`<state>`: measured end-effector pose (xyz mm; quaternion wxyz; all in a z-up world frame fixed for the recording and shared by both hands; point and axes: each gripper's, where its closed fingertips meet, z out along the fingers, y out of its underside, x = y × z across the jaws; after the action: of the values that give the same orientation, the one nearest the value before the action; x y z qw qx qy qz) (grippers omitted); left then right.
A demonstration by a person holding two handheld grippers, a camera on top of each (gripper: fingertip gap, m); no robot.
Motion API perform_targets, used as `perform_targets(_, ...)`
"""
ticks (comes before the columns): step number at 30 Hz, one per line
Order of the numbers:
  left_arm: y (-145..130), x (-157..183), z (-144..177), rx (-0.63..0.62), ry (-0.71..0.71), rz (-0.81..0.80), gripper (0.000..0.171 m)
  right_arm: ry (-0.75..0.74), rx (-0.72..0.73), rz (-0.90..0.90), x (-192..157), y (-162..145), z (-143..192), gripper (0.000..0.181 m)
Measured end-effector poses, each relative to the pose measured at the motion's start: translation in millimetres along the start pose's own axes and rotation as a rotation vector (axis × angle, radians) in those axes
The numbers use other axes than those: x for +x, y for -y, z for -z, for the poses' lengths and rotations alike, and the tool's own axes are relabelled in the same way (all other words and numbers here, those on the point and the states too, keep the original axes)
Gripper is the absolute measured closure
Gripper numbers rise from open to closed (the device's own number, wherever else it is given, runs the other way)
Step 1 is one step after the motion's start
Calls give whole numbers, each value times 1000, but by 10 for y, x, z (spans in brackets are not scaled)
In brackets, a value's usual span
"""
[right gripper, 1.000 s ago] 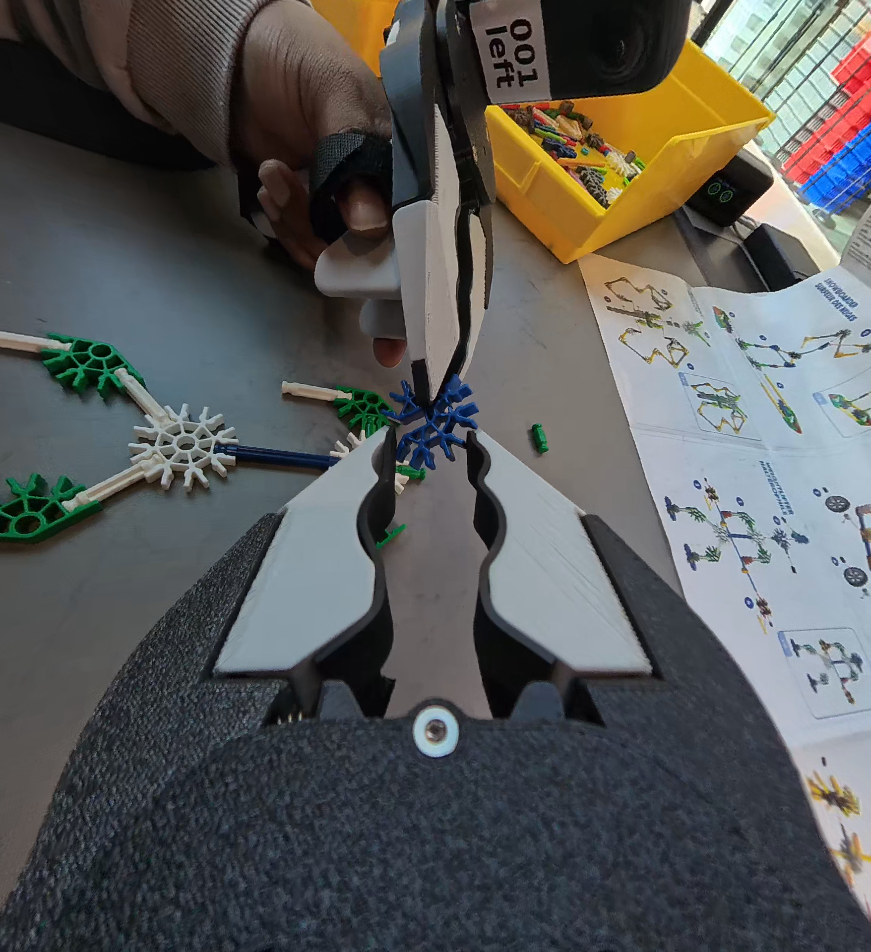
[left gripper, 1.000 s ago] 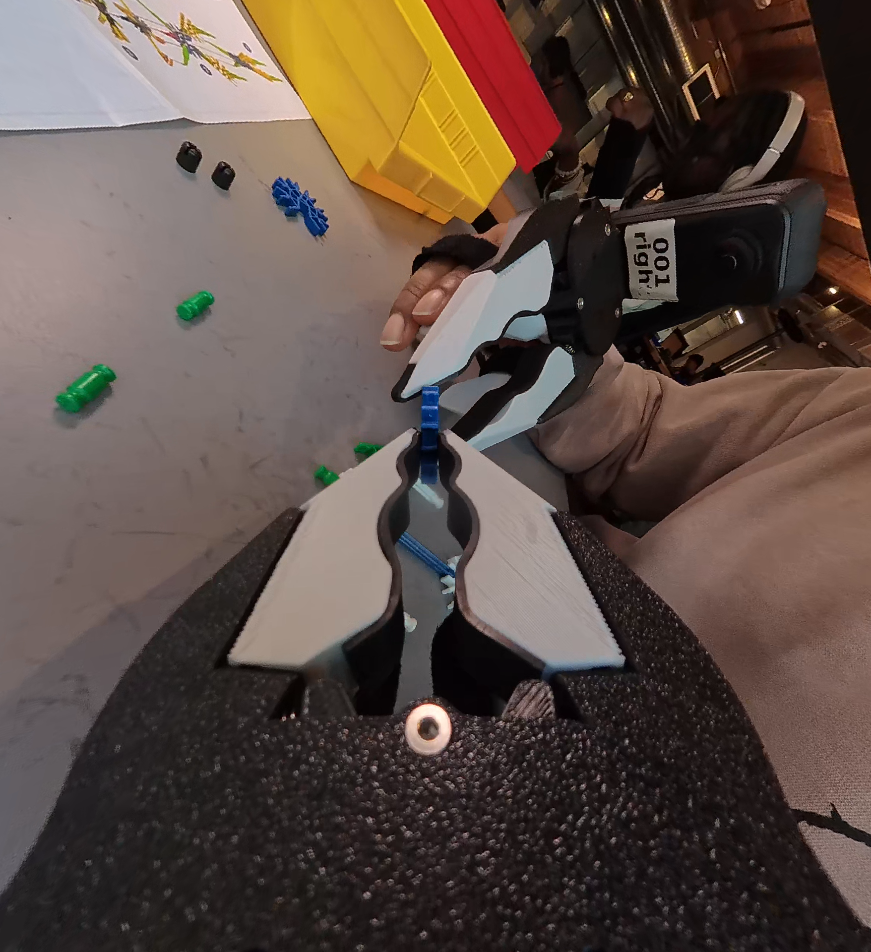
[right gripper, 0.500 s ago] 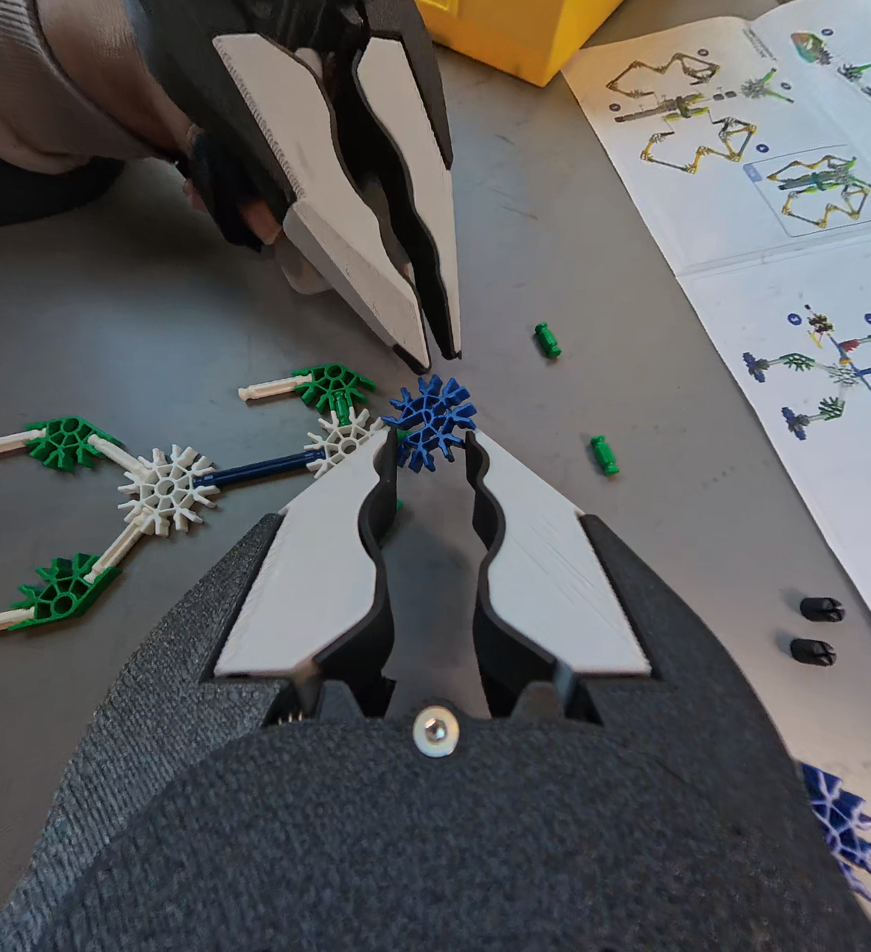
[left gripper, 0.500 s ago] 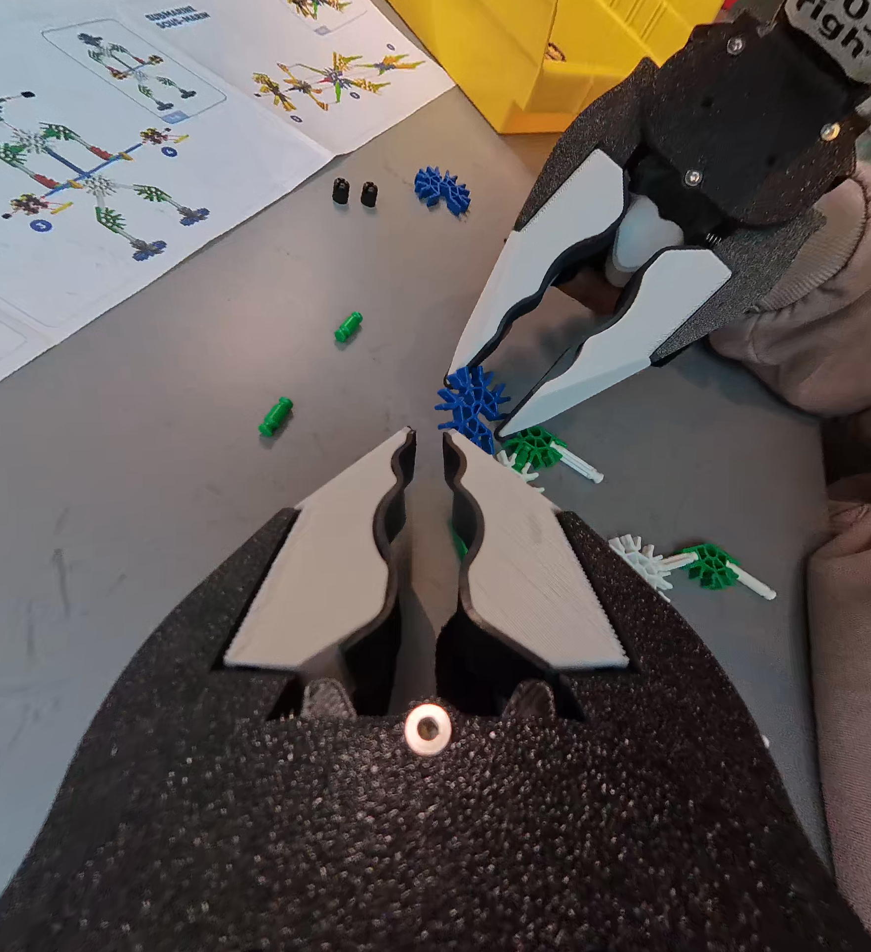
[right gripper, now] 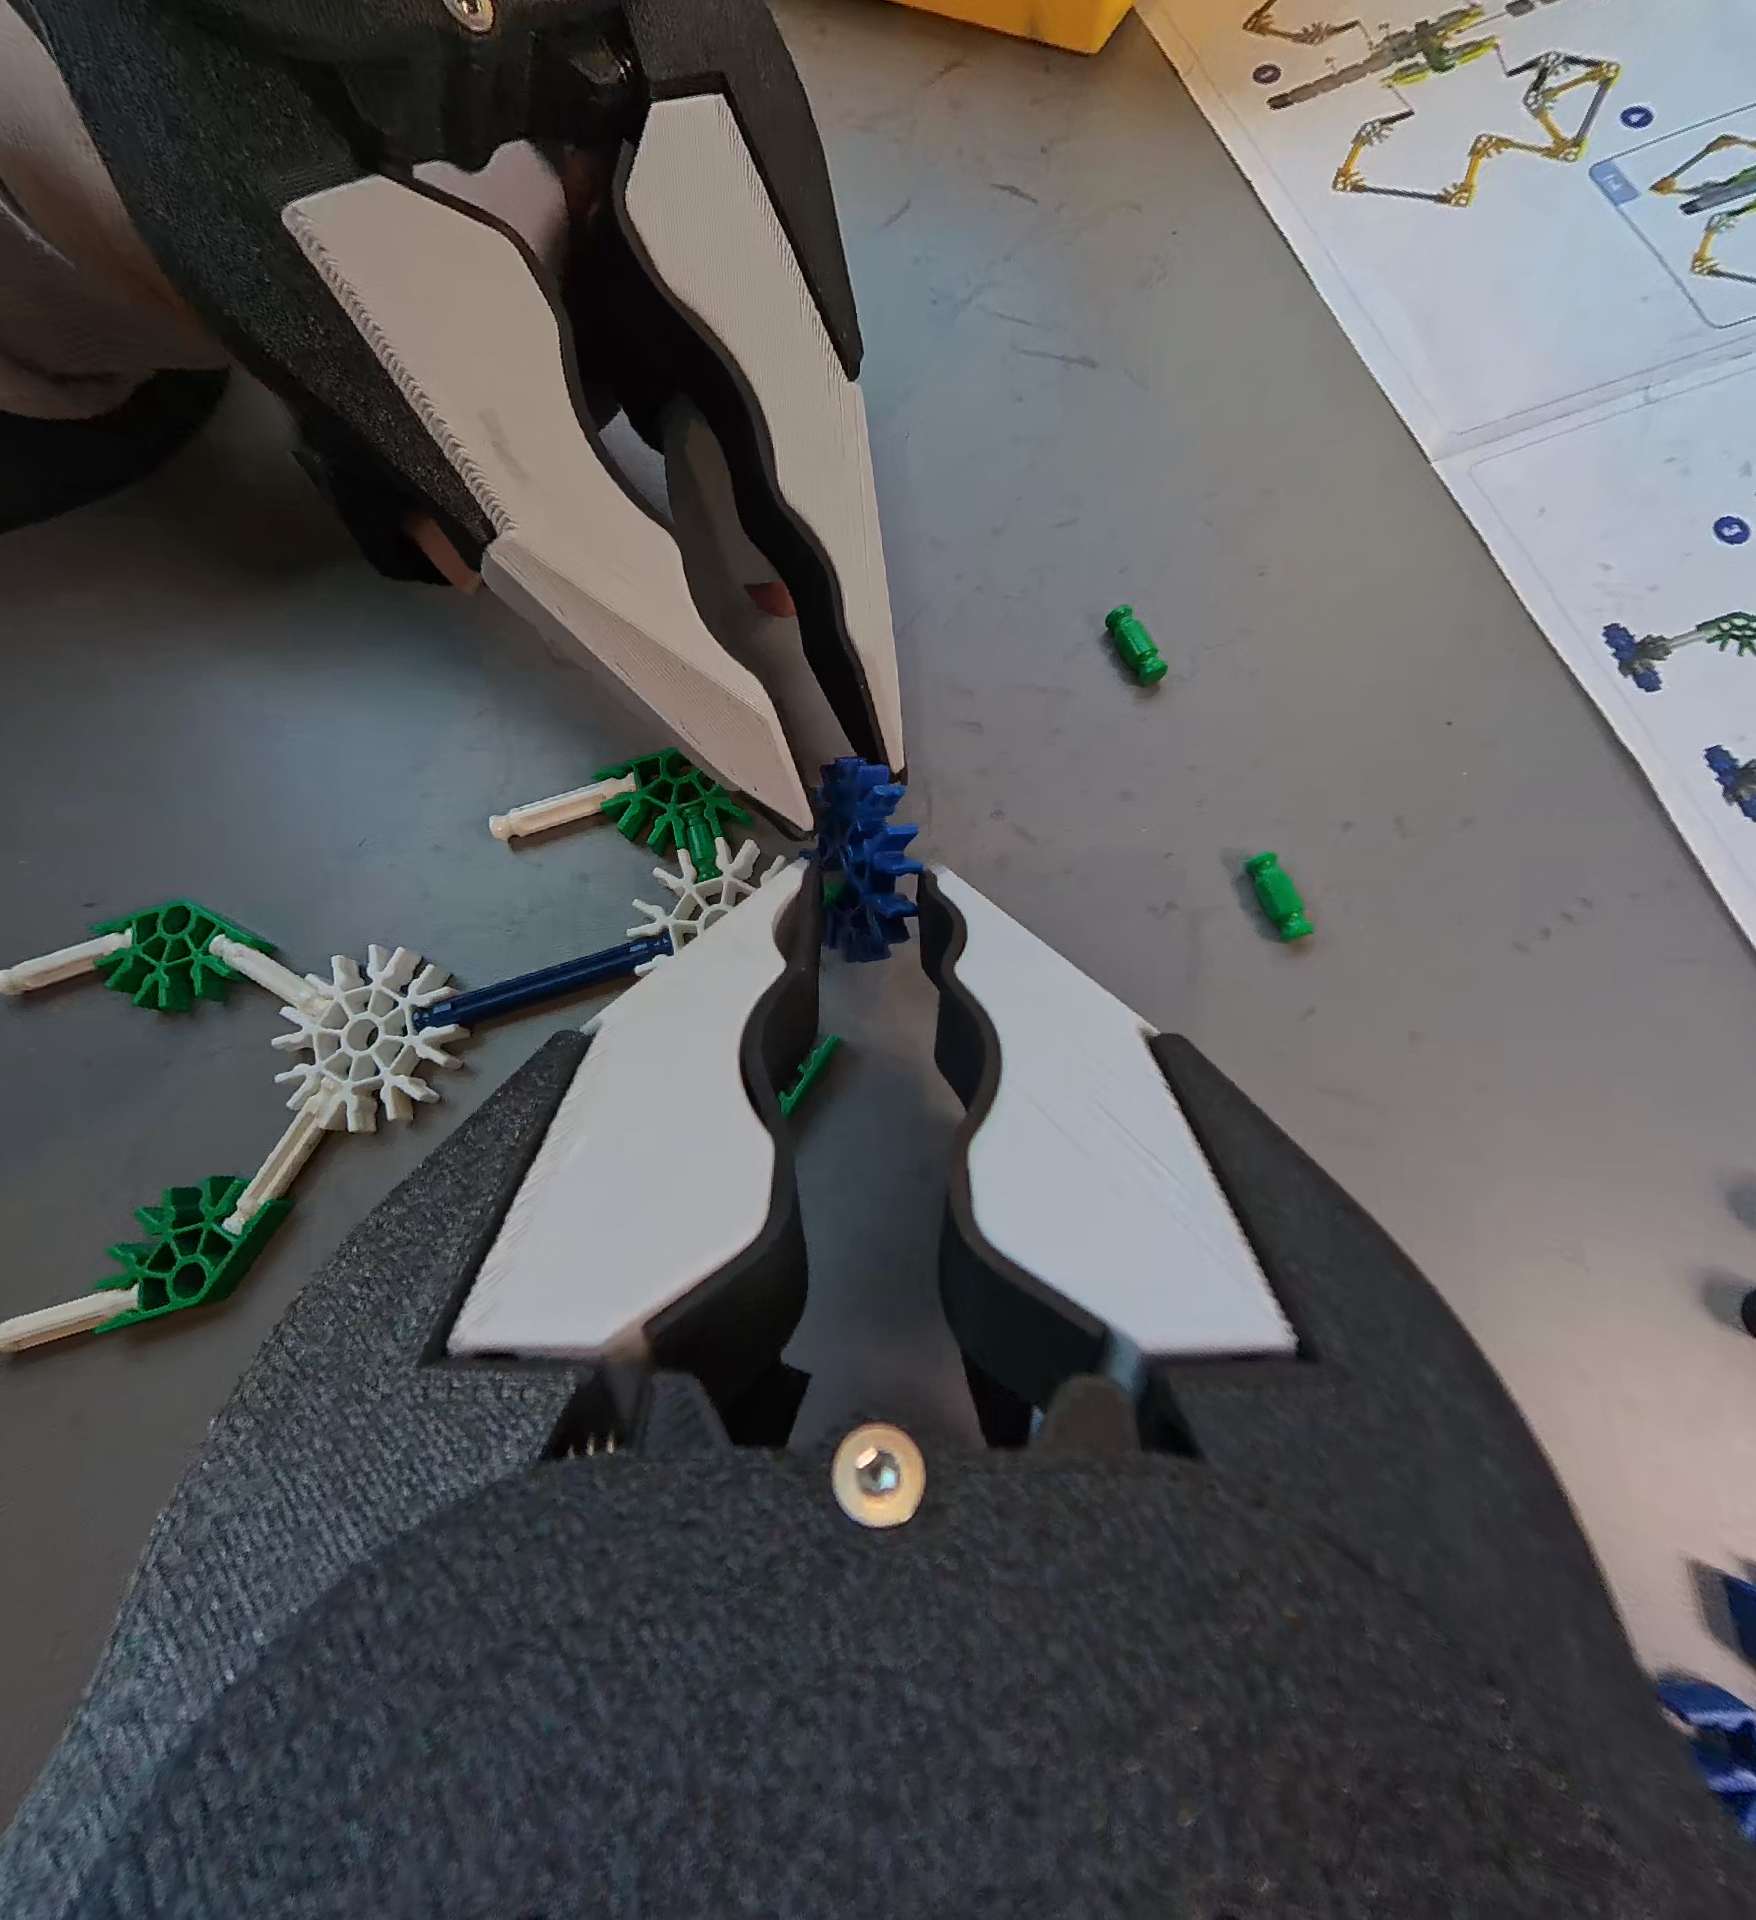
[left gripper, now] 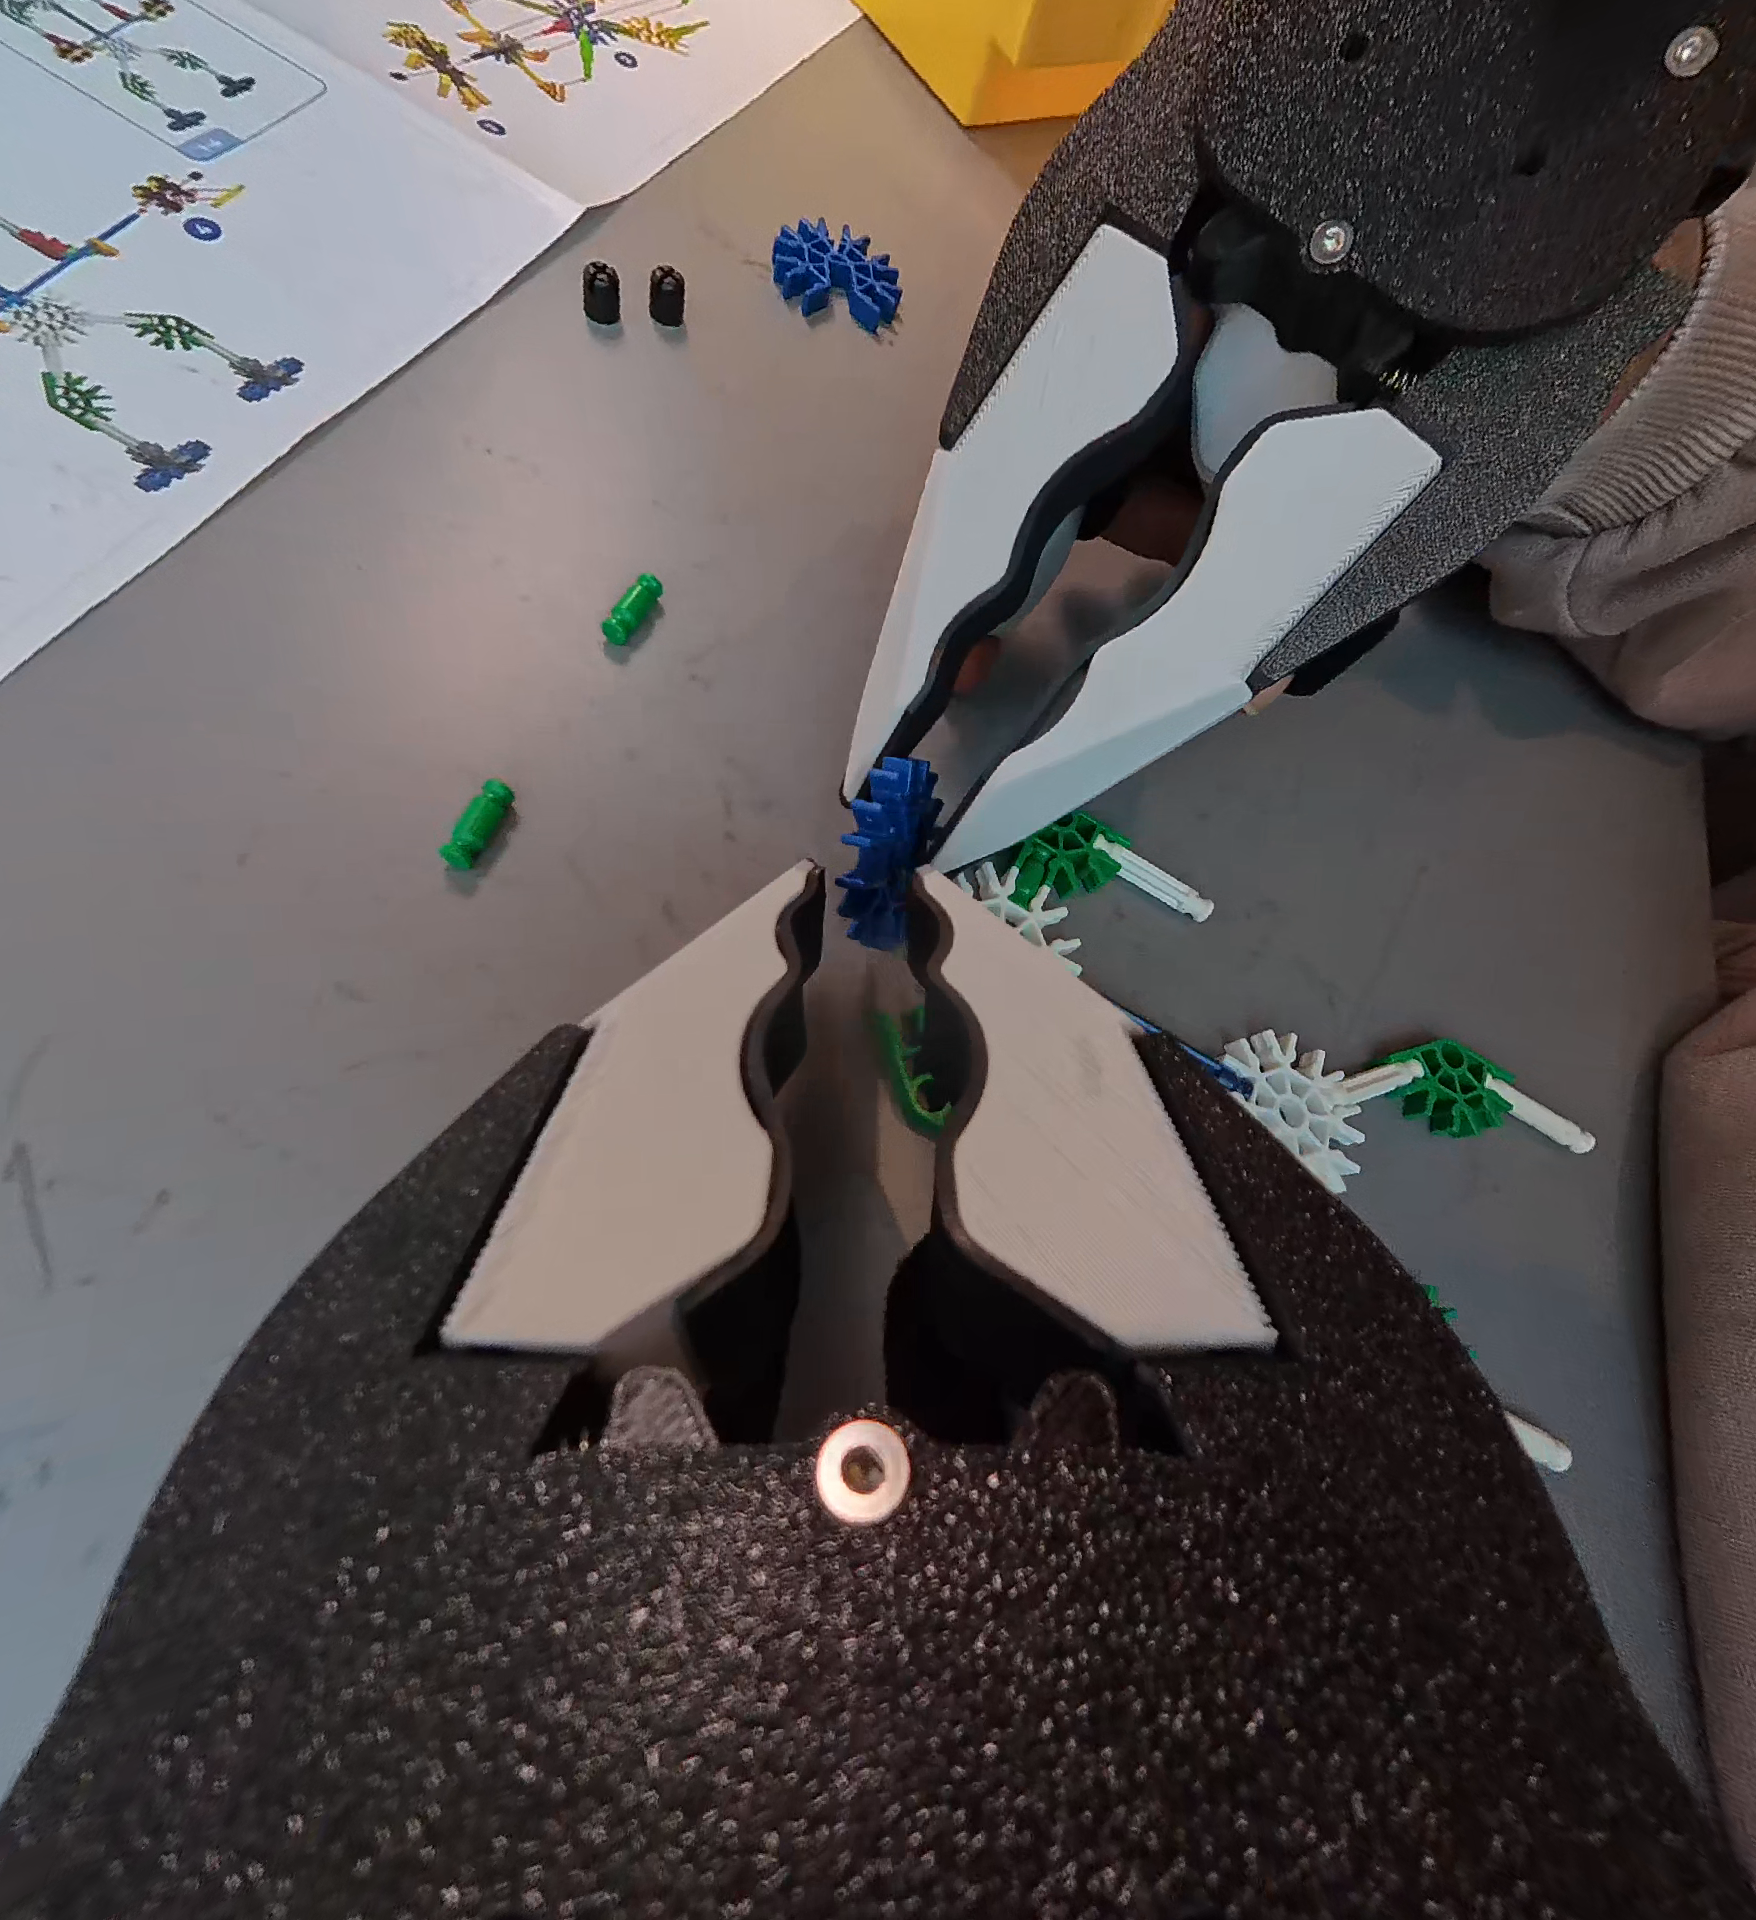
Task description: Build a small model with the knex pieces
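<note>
Yellow plastic first: just a corner of the yellow bin [left gripper: 1040,62] pokes in at the top edge of both views, and its inside is out of sight, so nothing can be said of its contents. Beside it lies the white instruction sheet [left gripper: 178,208], covered in coloured build diagrams with small numbered dots; any wording on it is too small to make out.

Now to the middle of the grey table [left gripper: 230,831], and it's crowded! The blue connector [left gripper: 879,862] stands on edge, off the flat, caught from two sides. The left gripper [left gripper: 869,883] has its jaws drawn narrow around the lower part, and the right gripper [right gripper: 863,883] comes in from the opposite side, jaws equally narrow and pinching the same piece.

Just beside the tips lies the white-and-green assembly [right gripper: 365,1034], snowflake hubs joined by a dark blue rod and white rods ending in green fans. Two green pegs [left gripper: 633,611] lie well apart on the open side. Two black caps [left gripper: 635,293] sit together near the sheet, with spare blue connectors [left gripper: 838,275] next to them
</note>
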<state>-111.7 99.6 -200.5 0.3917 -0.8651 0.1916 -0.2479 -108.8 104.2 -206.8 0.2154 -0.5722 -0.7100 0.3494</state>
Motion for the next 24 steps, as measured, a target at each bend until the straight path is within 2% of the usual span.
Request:
perform_targets(7, -82, -24, -58, -54, 51, -67, 158, -6, -2, 1, 15, -18, 22, 162)
perform_targets(24, -65, -68, -46, -45, 75, -75, 158, -35, 3, 8, 123, -61, 100, 160)
